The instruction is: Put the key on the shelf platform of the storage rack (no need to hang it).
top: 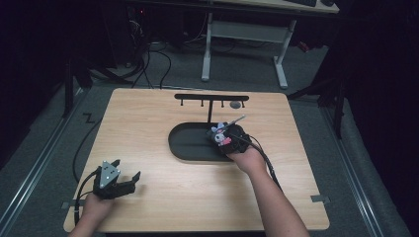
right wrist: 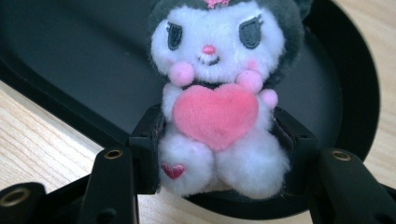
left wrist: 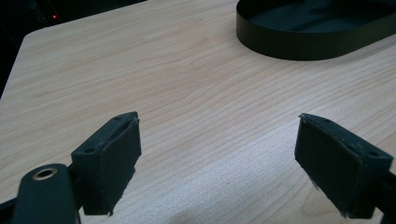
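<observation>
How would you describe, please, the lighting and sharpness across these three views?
High view: the table is evenly lit, the room around it nearly black. Left gripper view: wood grain sharp, the near tongs slightly soft. Right gripper view: the plush toy is bright and sharp, the black tray dull, without glare.

Fluffy cloth plush toy (right wrist: 219,107) (fuzzy pile), matt black tray (right wrist: 70,60), smooth wood-grain table (left wrist: 163,70).

no readable text, labels, brands or numbers anywhere (plush toy (right wrist: 219,102) bears just embroidered hearts)
</observation>
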{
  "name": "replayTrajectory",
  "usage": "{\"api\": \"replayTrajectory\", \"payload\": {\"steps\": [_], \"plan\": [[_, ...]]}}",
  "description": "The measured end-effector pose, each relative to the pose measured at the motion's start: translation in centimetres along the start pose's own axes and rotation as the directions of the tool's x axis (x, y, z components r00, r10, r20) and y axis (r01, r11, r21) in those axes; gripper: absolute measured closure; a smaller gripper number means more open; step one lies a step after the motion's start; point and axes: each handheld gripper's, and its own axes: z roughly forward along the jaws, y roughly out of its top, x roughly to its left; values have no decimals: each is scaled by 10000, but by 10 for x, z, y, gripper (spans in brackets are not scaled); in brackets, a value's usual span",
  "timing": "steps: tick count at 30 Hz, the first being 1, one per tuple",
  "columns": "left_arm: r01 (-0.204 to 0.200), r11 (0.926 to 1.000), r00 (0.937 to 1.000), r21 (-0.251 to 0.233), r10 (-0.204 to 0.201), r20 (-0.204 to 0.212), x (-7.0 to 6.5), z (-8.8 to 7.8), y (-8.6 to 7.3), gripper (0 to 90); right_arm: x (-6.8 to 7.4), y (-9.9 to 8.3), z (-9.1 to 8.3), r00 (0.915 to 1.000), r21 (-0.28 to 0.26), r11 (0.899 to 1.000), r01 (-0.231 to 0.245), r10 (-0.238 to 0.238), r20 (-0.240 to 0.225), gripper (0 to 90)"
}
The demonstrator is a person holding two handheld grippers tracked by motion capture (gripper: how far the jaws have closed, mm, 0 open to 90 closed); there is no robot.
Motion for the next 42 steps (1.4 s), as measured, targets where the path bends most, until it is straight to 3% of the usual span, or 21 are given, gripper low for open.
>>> {"api": "replayTrajectory", "payload": {"steps": [3,11,16,27,42], "plan": [[42,10000,10000,43,-42,-6,1,0,0,153,0,-5,4,10000,293,9996,-29,28,30,452],[-45,10000,10000,38,45,-51,-1,1,0,153,-2,-11,4,9998,122,9999,-86,88,-162,449],[2,9998,10000,220,-4,53,0,4,2,153,1,-11,3,9996,-100,9998,-143,141,-253,347],[-181,9989,9998,428,175,132,-2,7,3,154,-5,-9,-14,9988,-576,9973,-456,446,-194,292],[-101,9993,9998,362,96,151,-1,6,3,154,-5,-30,-36,9987,-965,9940,-510,510,-30,276]]}}
